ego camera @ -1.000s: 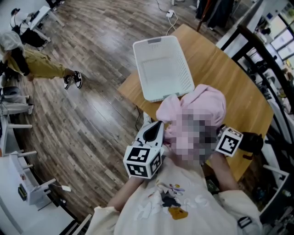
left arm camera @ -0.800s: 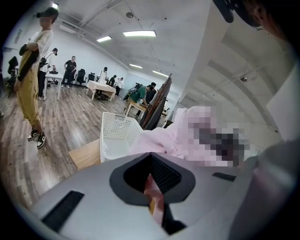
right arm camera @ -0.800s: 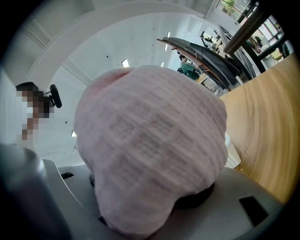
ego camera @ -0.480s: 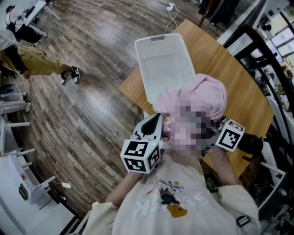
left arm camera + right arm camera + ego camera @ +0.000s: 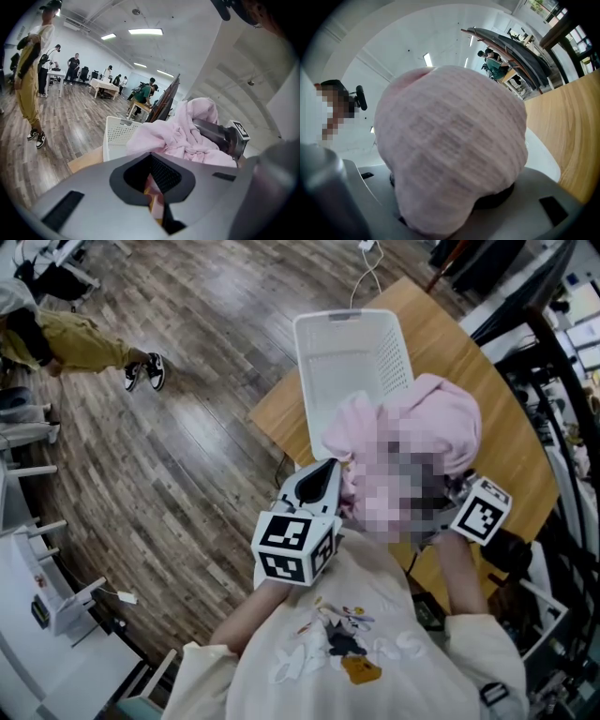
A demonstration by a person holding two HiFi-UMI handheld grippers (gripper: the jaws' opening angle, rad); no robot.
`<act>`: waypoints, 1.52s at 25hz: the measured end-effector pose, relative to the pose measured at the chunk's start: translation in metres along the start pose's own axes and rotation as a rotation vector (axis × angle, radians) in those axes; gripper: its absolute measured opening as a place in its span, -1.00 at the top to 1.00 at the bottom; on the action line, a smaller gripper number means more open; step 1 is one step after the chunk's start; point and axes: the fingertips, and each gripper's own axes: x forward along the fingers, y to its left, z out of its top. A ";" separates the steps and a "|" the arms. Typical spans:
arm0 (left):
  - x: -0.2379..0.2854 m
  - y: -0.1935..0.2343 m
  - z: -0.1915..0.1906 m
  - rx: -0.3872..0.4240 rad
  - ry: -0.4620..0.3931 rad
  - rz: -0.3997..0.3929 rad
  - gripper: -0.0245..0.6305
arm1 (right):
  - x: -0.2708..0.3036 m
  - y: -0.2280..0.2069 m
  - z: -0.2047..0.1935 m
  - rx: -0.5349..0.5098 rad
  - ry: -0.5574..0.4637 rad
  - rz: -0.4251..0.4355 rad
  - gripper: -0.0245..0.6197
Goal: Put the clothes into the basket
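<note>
A bunched pink garment (image 5: 427, 418) hangs in the air between my two grippers, over the near end of the white slatted basket (image 5: 347, 357). That basket stands on the wooden table (image 5: 450, 343) and looks empty where I can see into it. My left gripper (image 5: 323, 479) is shut on a fold of the pink cloth (image 5: 157, 197), with the basket (image 5: 117, 133) just beyond it. My right gripper (image 5: 457, 501) holds the other side. In the right gripper view the garment (image 5: 450, 145) bulges out over the jaws and hides them.
The table's left edge (image 5: 272, 409) drops to wood flooring. A person in yellow trousers (image 5: 66, 343) is at the far left. Black racks (image 5: 553, 352) stand along the right. A white cable (image 5: 361, 277) lies beyond the basket, and white furniture (image 5: 47, 596) is at lower left.
Both grippers have carried the pink garment forward. It was short of the basket's near edge and now overlaps that end of the basket. The grips look unchanged.
</note>
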 end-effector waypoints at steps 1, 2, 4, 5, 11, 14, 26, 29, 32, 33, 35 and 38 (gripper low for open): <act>0.004 0.001 0.001 -0.005 0.003 0.001 0.93 | 0.003 -0.004 0.002 -0.003 0.004 -0.005 0.06; 0.007 0.003 0.001 -0.010 0.006 0.001 0.93 | 0.006 -0.007 0.004 -0.006 0.008 -0.012 0.06; 0.011 0.007 0.003 -0.020 0.014 0.000 0.93 | 0.013 -0.012 0.008 -0.008 0.013 -0.023 0.06; 0.013 0.009 0.004 -0.024 0.018 0.000 0.93 | 0.017 -0.014 0.010 -0.008 0.013 -0.029 0.06; 0.029 0.023 0.001 -0.048 0.045 0.005 0.93 | 0.033 -0.037 0.010 0.002 0.026 -0.068 0.06; 0.036 0.031 0.001 -0.056 0.056 0.005 0.93 | 0.041 -0.044 0.010 0.005 0.031 -0.079 0.06; 0.054 0.064 -0.007 -0.081 0.096 0.031 0.93 | 0.075 -0.069 0.001 -0.009 0.096 -0.104 0.06; 0.057 0.068 -0.007 -0.087 0.102 0.031 0.93 | 0.081 -0.073 0.000 -0.004 0.110 -0.109 0.06; 0.060 0.070 -0.006 -0.087 0.107 0.029 0.93 | 0.087 -0.075 0.000 -0.012 0.126 -0.115 0.06; 0.062 0.071 -0.005 -0.088 0.108 0.029 0.93 | 0.090 -0.077 0.001 -0.015 0.132 -0.119 0.06; 0.066 0.073 -0.005 -0.092 0.110 0.028 0.93 | 0.094 -0.082 0.001 -0.017 0.143 -0.133 0.06; 0.071 0.075 -0.004 -0.100 0.116 0.026 0.93 | 0.100 -0.091 0.000 -0.012 0.159 -0.153 0.06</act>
